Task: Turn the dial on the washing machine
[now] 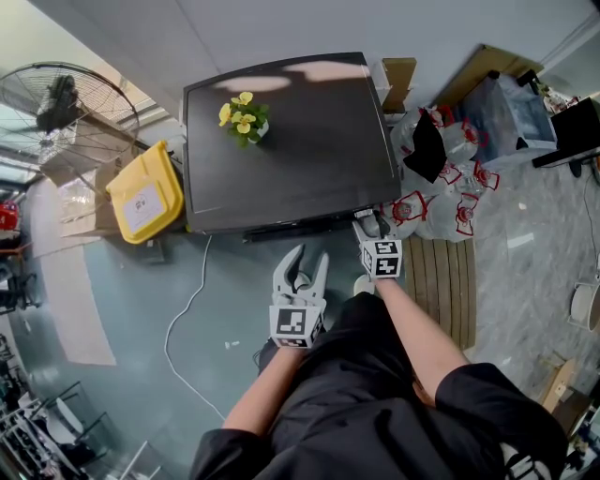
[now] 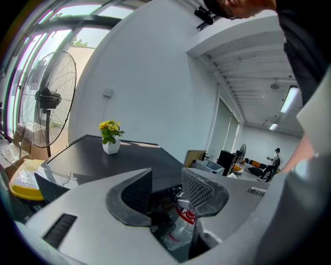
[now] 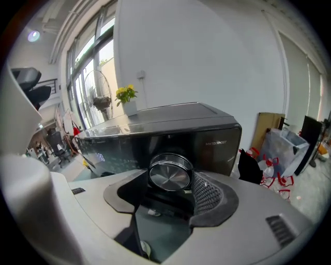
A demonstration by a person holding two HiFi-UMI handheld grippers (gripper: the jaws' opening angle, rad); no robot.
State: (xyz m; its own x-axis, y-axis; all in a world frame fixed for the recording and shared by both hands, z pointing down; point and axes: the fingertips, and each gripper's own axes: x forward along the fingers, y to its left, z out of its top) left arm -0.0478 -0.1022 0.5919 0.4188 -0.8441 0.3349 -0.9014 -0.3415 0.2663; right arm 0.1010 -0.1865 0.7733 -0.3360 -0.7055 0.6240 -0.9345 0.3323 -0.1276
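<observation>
Black washing machine [image 1: 300,159], shiny silver dial [image 3: 169,175], yellow flowers [image 1: 242,114].

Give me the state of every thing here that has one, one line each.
Dial, clamped between the right gripper's jaws, on the washing machine's front.
Right gripper, shut on the dial.
Left gripper, open, empty, short of the washing machine.
Flower pot, upright on the washing machine's top.
Fan, cannot tell whether it runs.

A white wall [image 1: 281,28] stands behind, the smooth floor [image 1: 112,309] is grey-blue, a big standing fan [image 1: 58,101] is at the left near tall windows [image 3: 89,70] giving daylight, and a wooden pallet [image 1: 445,281] lies at the right beside clear plastic bags [image 1: 436,211].
</observation>
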